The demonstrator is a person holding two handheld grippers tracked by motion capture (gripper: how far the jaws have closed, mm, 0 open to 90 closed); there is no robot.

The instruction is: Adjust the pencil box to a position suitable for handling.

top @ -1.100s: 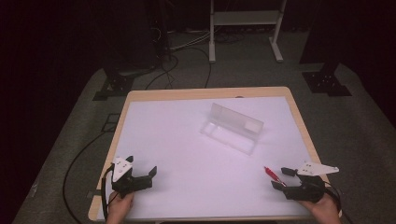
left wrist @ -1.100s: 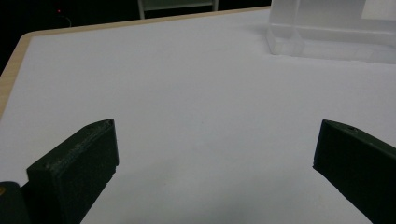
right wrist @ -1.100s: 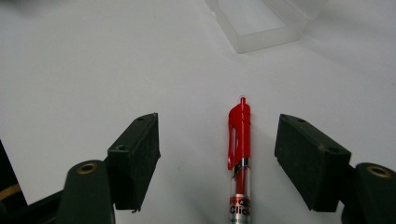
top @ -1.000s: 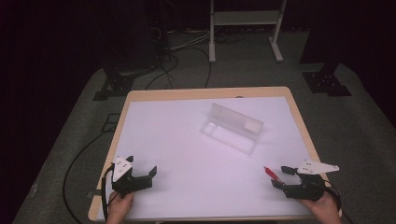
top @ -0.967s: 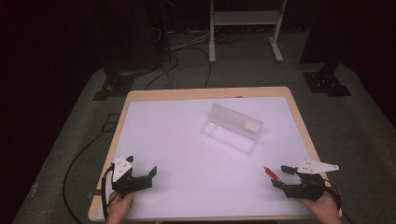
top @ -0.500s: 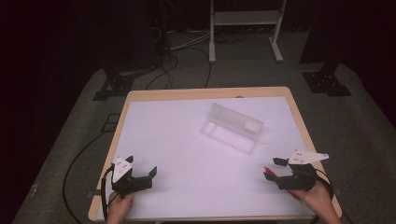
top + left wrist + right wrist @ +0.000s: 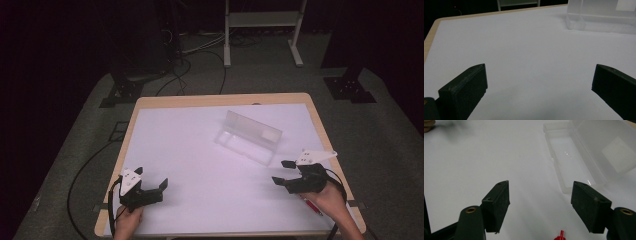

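A clear rectangular plastic box (image 7: 248, 137) sits open on the white worktop (image 7: 190, 145), lid raised, likely ready for filling. The right gripper (image 7: 284, 171) hovers just beside it, jaws wide apart and empty, above a small red object (image 7: 560, 235). The left gripper (image 7: 153, 186) rests at the near-left corner, well apart, also gaping and empty.

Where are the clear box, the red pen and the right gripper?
box (image 7: 571, 167), right gripper view, on its open tray floor
pen (image 7: 560, 235), right gripper view, on its red tip
right gripper (image 7: 283, 171), high view, midway between its open jaws
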